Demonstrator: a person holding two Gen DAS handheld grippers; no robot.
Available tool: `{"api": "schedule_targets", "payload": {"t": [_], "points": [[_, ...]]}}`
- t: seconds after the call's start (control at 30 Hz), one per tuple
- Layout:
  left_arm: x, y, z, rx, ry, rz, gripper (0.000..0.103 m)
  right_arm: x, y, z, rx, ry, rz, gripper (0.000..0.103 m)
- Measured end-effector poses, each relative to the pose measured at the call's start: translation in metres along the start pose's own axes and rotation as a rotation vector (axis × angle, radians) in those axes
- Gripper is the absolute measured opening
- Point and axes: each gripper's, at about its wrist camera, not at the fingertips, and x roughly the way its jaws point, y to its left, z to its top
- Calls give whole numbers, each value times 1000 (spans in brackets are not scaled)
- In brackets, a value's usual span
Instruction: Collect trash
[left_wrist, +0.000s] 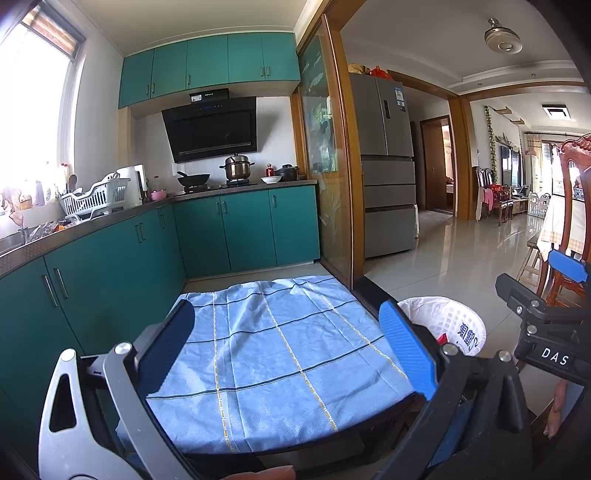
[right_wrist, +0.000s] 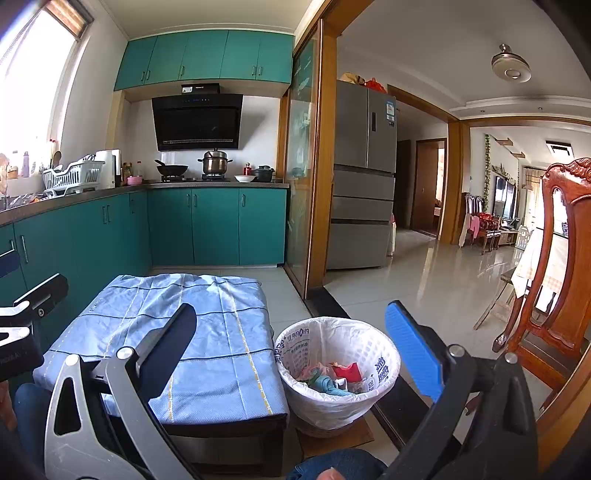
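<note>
Right gripper (right_wrist: 291, 350) spread wide, trash bin (right_wrist: 338, 373) just beyond

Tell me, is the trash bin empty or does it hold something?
Not empty. The trash bin holds crumpled scraps, red and teal, low inside its white liner.

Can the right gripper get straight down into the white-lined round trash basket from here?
Probably yes. The right gripper is open and empty, the white-lined round trash basket sits just ahead with its mouth uncovered, and nothing lies between them; the blue checked cloth sits beside it.
</note>
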Motion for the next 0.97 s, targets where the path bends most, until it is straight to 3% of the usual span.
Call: {"api": "schedule_targets", "payload": {"t": [0.7,0.83,0.93,0.97], "points": [[30,2,-5,-7,27,-7,100,28,3,-7,3,55,2,100],[62,21,-11,-76,115,-33,100,56,11,-13,0,127,36,100],[115,48,-18,-129,183,12,100,99,30,-20,-8,210,116,100],[150,64,-22,-169,238,26,100,125,42,-24,-7,262,172,100]]}}
